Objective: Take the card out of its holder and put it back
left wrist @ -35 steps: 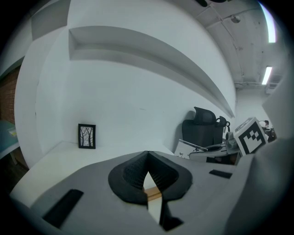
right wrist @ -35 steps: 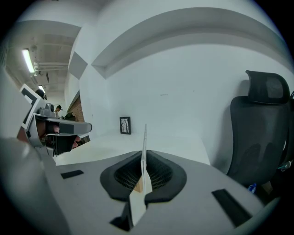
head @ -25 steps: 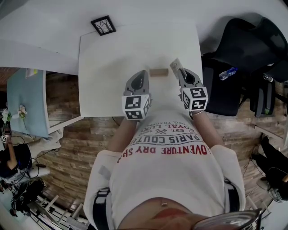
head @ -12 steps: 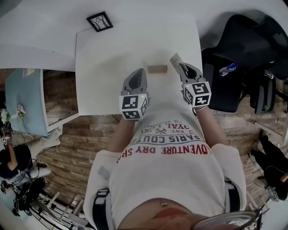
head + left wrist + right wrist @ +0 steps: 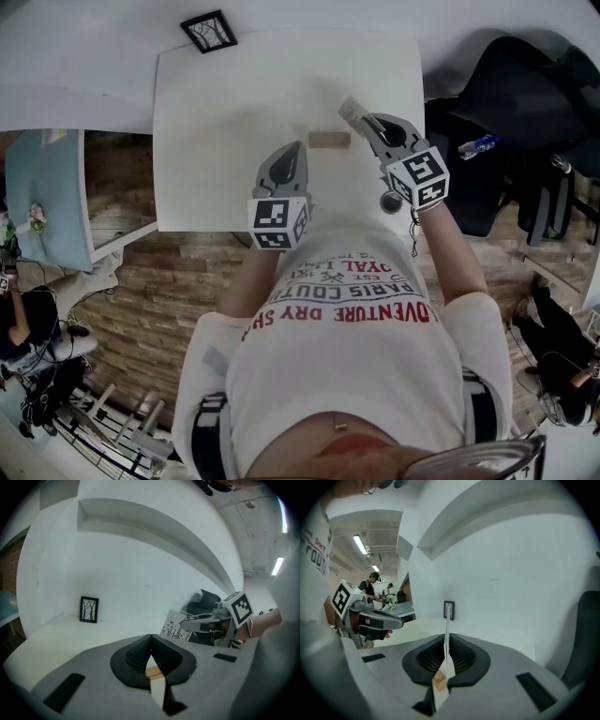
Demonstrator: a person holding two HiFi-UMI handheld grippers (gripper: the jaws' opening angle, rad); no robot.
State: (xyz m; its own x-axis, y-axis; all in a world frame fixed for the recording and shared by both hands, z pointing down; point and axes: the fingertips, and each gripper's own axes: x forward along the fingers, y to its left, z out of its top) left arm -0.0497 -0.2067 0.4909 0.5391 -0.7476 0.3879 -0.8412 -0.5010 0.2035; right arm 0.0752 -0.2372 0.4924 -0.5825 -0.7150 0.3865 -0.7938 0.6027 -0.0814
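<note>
Card (image 5: 349, 108), clenched in the right claw (image 5: 367, 122), hangs just right of the wooden holder (image 5: 329, 140) lying crosswise on the tabletop (image 5: 216, 112), beside the closed, apparently empty left claw (image 5: 298, 150).

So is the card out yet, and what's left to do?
Taking it out looks done: the card is clear of the wooden holder, which sits by itself on the table. In hand now: the right gripper pinches the card in the air beside the holder. The left gripper is closed and empty on the holder's other side. Left to do: slide the card back in.
</note>
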